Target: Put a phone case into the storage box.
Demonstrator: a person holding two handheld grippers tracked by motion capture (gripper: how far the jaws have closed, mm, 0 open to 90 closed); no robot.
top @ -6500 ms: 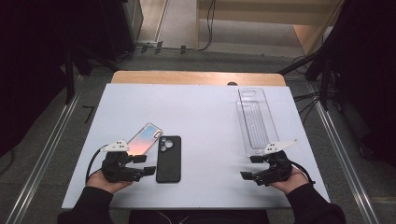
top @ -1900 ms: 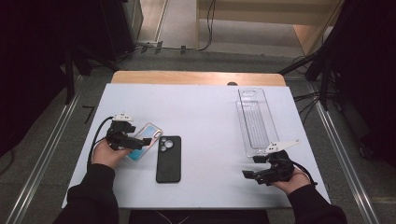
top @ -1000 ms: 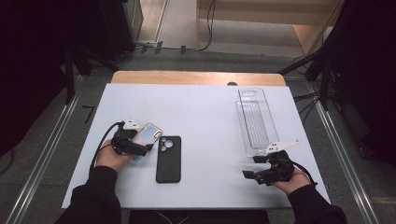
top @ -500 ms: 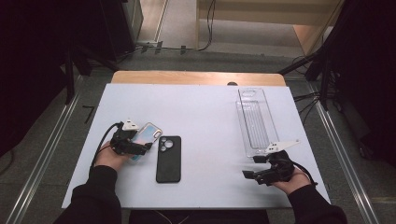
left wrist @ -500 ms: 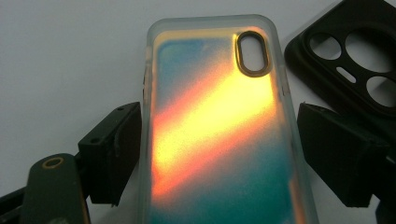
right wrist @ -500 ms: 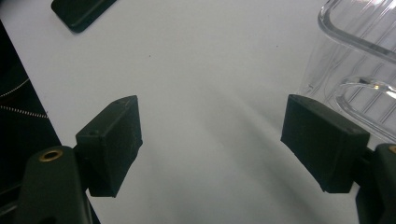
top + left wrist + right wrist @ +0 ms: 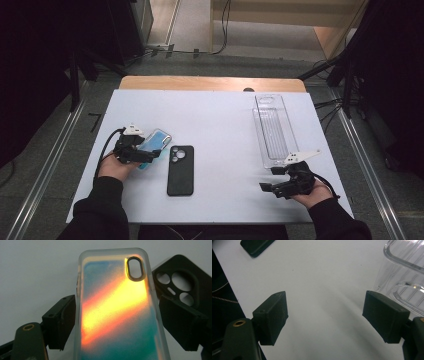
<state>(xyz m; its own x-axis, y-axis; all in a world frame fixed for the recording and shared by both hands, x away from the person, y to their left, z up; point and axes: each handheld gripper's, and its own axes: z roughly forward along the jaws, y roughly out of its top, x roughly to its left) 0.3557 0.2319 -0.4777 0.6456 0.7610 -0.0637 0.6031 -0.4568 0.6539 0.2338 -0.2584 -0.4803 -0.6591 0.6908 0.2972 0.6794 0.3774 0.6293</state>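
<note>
Even overhead light falls on the white table while the surrounding room sinks into darkness. Strong orange-yellow glare streaks the case in the soft left gripper view. Jaws cast faint, diffuse shadows; the high view is slightly grainy.

— Any writing on the iridescent case?
— None that reads — just colour and a camera cut-out.
— The black case, the clear tray?
— Plain, no label or brand.
— The grippers, the table?
— Nothing: no numbers, no signs, no text anywhere.
</note>
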